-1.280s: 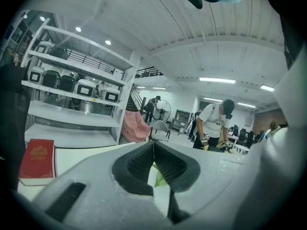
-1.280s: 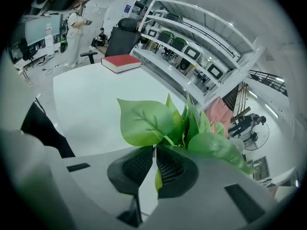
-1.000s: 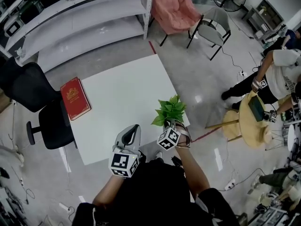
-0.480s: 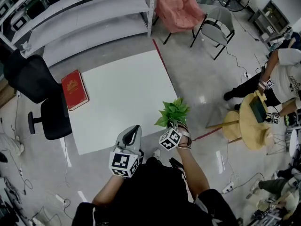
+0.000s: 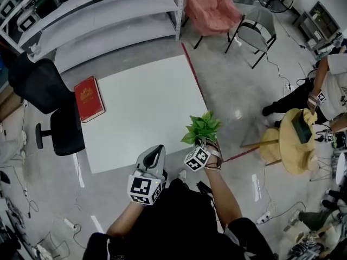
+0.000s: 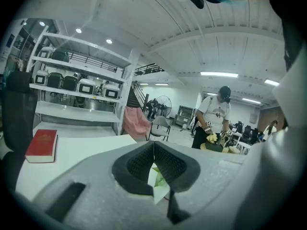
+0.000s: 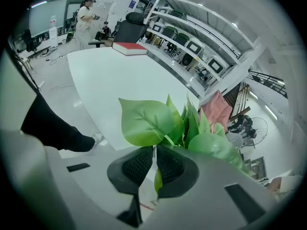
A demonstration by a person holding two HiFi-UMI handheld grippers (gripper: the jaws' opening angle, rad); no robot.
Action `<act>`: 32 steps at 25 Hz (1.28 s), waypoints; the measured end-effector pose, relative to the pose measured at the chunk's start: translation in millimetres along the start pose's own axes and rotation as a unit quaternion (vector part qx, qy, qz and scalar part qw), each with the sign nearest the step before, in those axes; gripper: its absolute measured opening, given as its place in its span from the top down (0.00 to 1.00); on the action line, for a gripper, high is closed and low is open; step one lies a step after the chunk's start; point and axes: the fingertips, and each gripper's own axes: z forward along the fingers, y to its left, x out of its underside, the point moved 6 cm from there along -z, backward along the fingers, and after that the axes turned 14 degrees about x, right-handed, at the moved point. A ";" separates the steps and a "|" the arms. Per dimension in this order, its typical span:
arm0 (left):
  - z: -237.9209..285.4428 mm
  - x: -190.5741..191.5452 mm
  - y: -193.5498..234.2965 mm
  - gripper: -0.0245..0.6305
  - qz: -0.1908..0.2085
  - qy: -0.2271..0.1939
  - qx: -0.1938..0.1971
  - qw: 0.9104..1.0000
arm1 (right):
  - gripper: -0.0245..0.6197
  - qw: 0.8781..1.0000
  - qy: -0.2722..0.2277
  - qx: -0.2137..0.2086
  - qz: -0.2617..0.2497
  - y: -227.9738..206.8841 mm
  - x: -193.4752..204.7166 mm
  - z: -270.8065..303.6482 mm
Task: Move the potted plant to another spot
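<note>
The potted plant [image 5: 203, 126] is a bunch of green leaves held up at the front right corner of the white table [image 5: 141, 102]. My right gripper [image 5: 201, 142] is shut on its stems; its pot is hidden under the leaves. In the right gripper view the leaves [image 7: 148, 121] rise just past the closed right gripper [image 7: 154, 150]. My left gripper [image 5: 154, 150] hovers at the table's front edge. In its own view the left gripper [image 6: 154, 143] is shut with nothing in it. A scrap of white and green shows under its tips.
A red book [image 5: 88, 98] lies on the table's left edge, beside a black office chair [image 5: 46, 102]. Grey shelving [image 5: 103, 15] stands behind, with a pink-draped chair [image 5: 209, 7] and a grey chair [image 5: 255, 31]. At right are a round wooden table [image 5: 293, 142] and a seated person [image 5: 331, 85].
The view has drifted, so the table sits slightly further left and up. The plant stays in the right gripper's hold near the table's corner; the left gripper sank a little.
</note>
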 end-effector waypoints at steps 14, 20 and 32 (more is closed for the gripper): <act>11.4 -1.7 7.0 0.94 0.000 0.002 0.014 1.000 | 0.94 1.000 -0.001 0.009 0.016 4.9 -3.3 -1.6; 20.8 -3.5 8.5 0.94 -0.001 0.003 0.025 1.000 | 0.94 0.999 -0.018 0.014 0.042 -6.0 -12.6 -22.2; 39.6 -21.9 7.9 0.94 0.013 -0.010 0.049 0.999 | 0.94 0.938 -0.108 0.053 0.325 -92.5 -32.3 -105.1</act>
